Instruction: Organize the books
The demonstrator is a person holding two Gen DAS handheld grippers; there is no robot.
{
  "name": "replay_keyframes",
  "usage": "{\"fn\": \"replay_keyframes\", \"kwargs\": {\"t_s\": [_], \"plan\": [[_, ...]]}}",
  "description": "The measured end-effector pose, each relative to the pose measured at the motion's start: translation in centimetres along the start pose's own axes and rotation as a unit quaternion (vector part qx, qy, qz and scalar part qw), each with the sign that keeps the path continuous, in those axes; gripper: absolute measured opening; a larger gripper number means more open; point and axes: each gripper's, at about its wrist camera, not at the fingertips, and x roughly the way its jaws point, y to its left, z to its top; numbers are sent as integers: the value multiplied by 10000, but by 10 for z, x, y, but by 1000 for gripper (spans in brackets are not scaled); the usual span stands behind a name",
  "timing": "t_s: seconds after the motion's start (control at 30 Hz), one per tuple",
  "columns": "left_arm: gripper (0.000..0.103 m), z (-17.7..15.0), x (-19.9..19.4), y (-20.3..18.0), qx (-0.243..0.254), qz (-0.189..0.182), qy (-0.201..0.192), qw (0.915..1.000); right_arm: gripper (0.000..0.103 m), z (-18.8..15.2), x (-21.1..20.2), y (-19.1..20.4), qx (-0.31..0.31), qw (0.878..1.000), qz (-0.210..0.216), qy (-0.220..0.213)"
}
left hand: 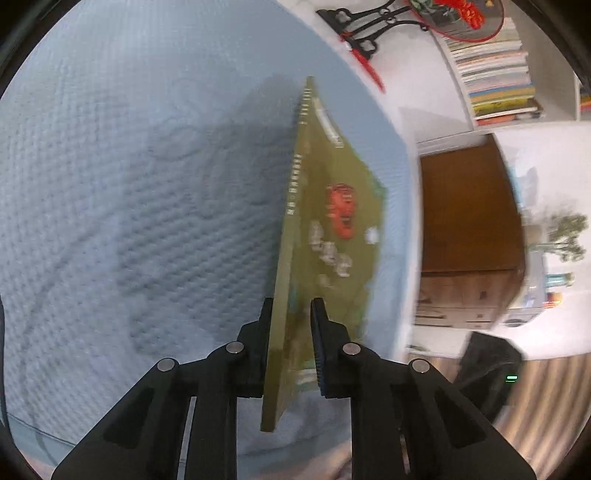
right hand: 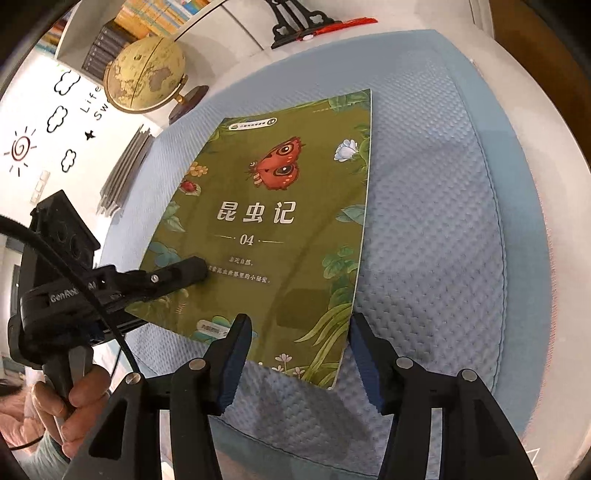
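A thin green book [right hand: 277,206] with a red butterfly on its cover rests on a pale blue quilted mat [right hand: 424,221]. My left gripper [right hand: 195,275] comes in from the left, shut on the book's left edge, one finger on the cover. In the left wrist view the book [left hand: 332,221] runs edge-on between the fingers of the left gripper [left hand: 291,306], casting a shadow on the cloth. My right gripper [right hand: 300,325] hangs open over the book's near edge, its pads apart from the cover.
A globe [right hand: 146,75] stands at the mat's far left, with thin dark books [right hand: 125,170] beside it. A shelf of stacked books [left hand: 495,74], a black stand [left hand: 365,33] with a red tassel and a wooden cabinet [left hand: 469,206] lie beyond. A hand [right hand: 81,398] holds the left gripper's handle.
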Motion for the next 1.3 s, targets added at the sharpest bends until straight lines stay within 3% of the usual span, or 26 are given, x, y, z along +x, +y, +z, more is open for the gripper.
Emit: {"fn": "replay_keyframes", "kwargs": {"t_s": [0.07,0.2,0.3,0.33,0.5,0.57,0.6,0.73,0.83,0.9,1.0,1.17,1.3], "plan": [[13,0,-3,-6,-166,-528,42,9985,53,3,-3,-5,121,9998,118,102],[13,4,-8,-17,-403,-1160,139,9923,63,6,-17,-29,649,9951,731,114],[13,8,-6,-23,-584,-1497,285,9866,81,9,-21,-51,1105,9872,1152,37],[13,9,-5,-22,-632,-1570,323,9850,82,9,-20,-57,1249,9831,1340,3],[13,11,9,-17,-1019,-1910,623,9743,82,13,-3,-79,1968,9493,2451,38],[13,9,11,-13,-1134,-1901,675,9729,70,16,-1,-77,2005,9466,2526,-26],[13,9,10,-12,-1092,-1777,668,9757,56,18,-1,-75,1966,9470,2540,-19],[13,6,7,-16,-534,-997,635,9916,42,22,-8,-57,1475,9722,1817,-83],[13,2,7,-32,248,-229,548,9979,40,24,-13,-38,862,9898,1120,-156],[13,-6,7,-46,822,240,453,9953,40,23,-20,-21,370,9971,612,-271],[13,-18,5,-65,1483,600,341,9865,40,19,-26,0,-264,9988,-21,-403],[13,-35,-4,-85,2147,786,217,9733,40,7,-38,26,-1023,9915,-596,-538],[13,-40,-15,-82,2139,715,133,9741,40,1,-47,35,-1188,9884,-689,-651]]}}
